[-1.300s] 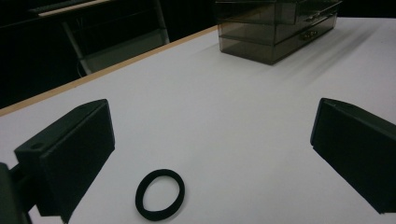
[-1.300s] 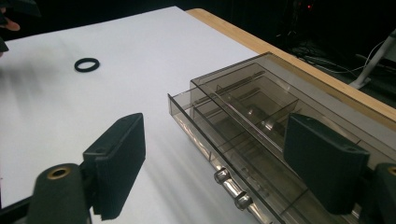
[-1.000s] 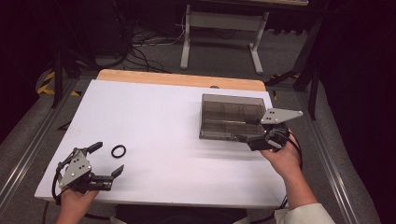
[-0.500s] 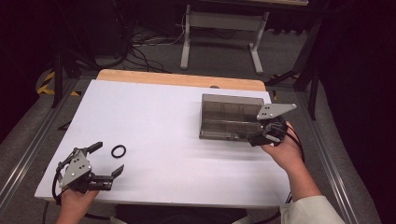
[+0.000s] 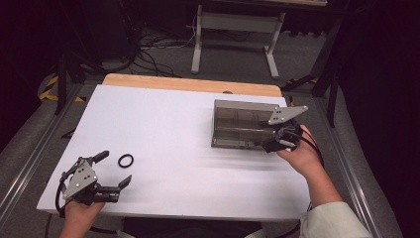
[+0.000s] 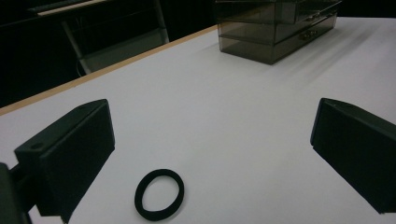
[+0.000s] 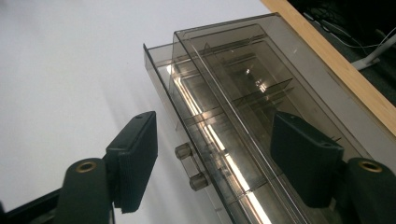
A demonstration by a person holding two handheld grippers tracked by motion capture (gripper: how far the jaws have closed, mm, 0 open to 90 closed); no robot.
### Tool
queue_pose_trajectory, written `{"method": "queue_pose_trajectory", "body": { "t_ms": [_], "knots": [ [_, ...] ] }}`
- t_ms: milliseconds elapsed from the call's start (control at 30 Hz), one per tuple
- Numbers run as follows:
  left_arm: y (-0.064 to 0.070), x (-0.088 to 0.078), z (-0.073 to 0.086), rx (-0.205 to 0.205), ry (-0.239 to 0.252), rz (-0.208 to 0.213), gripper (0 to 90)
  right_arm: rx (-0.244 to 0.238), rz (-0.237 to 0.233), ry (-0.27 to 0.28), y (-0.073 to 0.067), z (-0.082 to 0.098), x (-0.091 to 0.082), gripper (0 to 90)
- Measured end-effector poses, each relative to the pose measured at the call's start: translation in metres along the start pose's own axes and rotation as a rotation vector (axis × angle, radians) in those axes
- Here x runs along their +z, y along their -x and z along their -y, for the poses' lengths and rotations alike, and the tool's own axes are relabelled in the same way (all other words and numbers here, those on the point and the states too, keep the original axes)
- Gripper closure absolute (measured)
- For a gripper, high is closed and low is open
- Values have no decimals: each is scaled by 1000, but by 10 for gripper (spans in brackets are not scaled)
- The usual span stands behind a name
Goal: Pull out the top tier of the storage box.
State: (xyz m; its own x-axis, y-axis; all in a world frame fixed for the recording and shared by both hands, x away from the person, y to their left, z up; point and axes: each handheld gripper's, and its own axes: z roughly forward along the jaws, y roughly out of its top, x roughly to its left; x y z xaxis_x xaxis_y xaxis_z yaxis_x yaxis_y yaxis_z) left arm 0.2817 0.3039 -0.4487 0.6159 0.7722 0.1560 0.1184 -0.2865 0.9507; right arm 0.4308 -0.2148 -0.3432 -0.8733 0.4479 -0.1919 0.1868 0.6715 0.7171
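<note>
Drawer knobs (image 7: 190, 165) between right fingers (image 7: 135, 156)

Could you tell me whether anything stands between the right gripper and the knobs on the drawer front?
Nothing visible does. The right gripper is open, its jaws on either side of the two small knobs on the clear drawer box, with only open air between pads and knobs.

White desk (image 5: 163, 124) with wooden far edge (image 5: 188, 83). Grey floor (image 5: 237, 59) beyond carries loose cables (image 5: 148, 52) and a white metal frame (image 5: 235, 29). Surroundings dark.
</note>
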Motion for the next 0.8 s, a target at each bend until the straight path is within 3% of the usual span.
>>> {"method": "queue_pose_trajectory", "body": {
  "t_ms": [233, 400, 500, 633, 800],
  "knots": [
    [0, 0, 0, 4, -1, -3, 7, -32, -2, -25, 1, 0, 4, 333],
    [0, 0, 0, 0, -3, -1, 7, -90, -3, -89, 1, 3, 10, 405],
    [0, 0, 0, 2, -3, -3, 7, -99, -11, -106, 1, 4, 12, 412],
    [0, 1, 0, -1, -2, -2, 7, -160, -23, -149, -1, 2, 16, 436],
    [0, 0, 0, 1, -2, -2, 7, -202, -22, -193, -2, 1, 21, 453]
  ]
}}
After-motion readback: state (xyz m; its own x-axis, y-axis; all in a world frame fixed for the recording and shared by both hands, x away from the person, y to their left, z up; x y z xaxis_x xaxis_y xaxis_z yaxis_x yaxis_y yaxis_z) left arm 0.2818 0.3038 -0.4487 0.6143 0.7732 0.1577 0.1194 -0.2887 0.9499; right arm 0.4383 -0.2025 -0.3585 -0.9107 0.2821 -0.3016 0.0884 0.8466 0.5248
